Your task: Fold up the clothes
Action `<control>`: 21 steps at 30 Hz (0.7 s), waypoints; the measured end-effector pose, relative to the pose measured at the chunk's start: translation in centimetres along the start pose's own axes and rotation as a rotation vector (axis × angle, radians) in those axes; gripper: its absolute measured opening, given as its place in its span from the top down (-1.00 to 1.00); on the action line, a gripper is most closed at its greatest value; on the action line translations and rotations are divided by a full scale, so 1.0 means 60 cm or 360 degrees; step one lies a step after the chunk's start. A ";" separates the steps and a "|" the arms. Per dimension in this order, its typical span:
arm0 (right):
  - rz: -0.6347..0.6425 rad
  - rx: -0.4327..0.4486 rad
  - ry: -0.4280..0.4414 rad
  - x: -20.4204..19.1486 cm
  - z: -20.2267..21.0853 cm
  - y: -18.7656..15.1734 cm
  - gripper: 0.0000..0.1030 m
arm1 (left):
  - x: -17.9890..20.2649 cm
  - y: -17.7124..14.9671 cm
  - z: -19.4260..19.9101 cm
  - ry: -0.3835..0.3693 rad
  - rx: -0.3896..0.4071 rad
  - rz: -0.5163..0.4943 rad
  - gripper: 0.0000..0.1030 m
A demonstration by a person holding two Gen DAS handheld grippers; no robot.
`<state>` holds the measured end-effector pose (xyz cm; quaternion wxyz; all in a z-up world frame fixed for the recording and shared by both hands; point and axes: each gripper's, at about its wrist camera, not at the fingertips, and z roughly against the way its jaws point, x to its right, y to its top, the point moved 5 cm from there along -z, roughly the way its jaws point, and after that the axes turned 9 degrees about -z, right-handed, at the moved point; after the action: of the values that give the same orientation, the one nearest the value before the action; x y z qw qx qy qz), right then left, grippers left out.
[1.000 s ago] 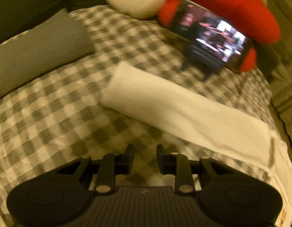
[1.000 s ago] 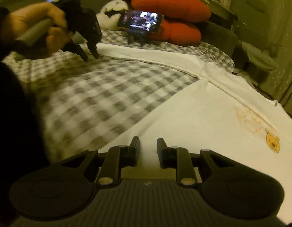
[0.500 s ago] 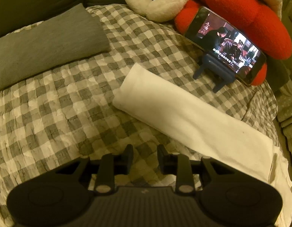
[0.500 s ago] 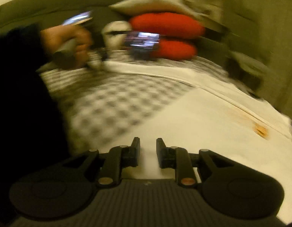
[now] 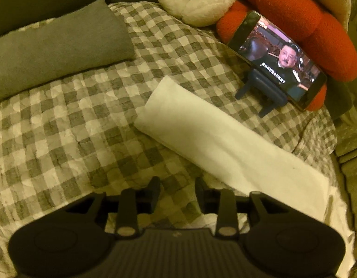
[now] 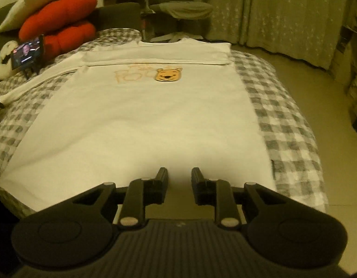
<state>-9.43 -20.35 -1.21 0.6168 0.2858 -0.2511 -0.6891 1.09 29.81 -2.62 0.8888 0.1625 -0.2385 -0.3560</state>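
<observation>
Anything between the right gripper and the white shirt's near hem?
Nothing visible. The open right gripper hovers over the white bear-print shirt, spread flat on the checked bedcover; nothing lies on the shirt's near part.

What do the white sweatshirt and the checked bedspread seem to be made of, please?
White sweatshirt: probably matte cotton knit; it lies soft, smooth and unshiny, with a printed bear patch. Checked bedspread: likely crinkled woven cotton, since its puckered grey-and-white squares look dull.
</observation>
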 end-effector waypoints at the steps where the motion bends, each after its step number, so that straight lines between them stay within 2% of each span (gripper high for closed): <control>1: 0.0005 0.0005 -0.0038 0.004 0.000 0.001 0.50 | -0.002 0.001 0.000 -0.0009 0.0004 0.0021 0.27; 7: 0.0050 0.0127 -0.0167 0.020 0.016 0.007 0.40 | -0.021 0.020 0.010 -0.0028 0.0073 0.0101 0.26; 10: 0.0073 0.0189 -0.0230 0.028 0.025 0.010 0.27 | -0.038 0.039 0.016 -0.0074 0.0114 0.0141 0.21; 12: 0.0088 0.0231 -0.0272 0.033 0.030 0.011 0.25 | -0.053 0.054 0.015 -0.0111 0.0121 0.0158 0.13; 14: 0.0129 0.0228 -0.0249 0.027 0.027 0.008 0.25 | -0.070 0.065 0.014 -0.0152 0.0118 0.0183 0.11; 18: 0.0148 0.0213 -0.0197 0.015 0.016 0.010 0.25 | -0.095 0.069 0.001 -0.0108 0.0100 0.0165 0.07; 21: 0.0136 0.0243 -0.0183 0.002 0.012 0.021 0.25 | -0.098 0.076 -0.006 -0.0164 0.0117 0.0167 0.05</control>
<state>-9.07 -20.62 0.15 0.6066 0.2811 -0.3499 -0.6562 0.09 37.18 -2.63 0.8863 0.1638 -0.3048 -0.3079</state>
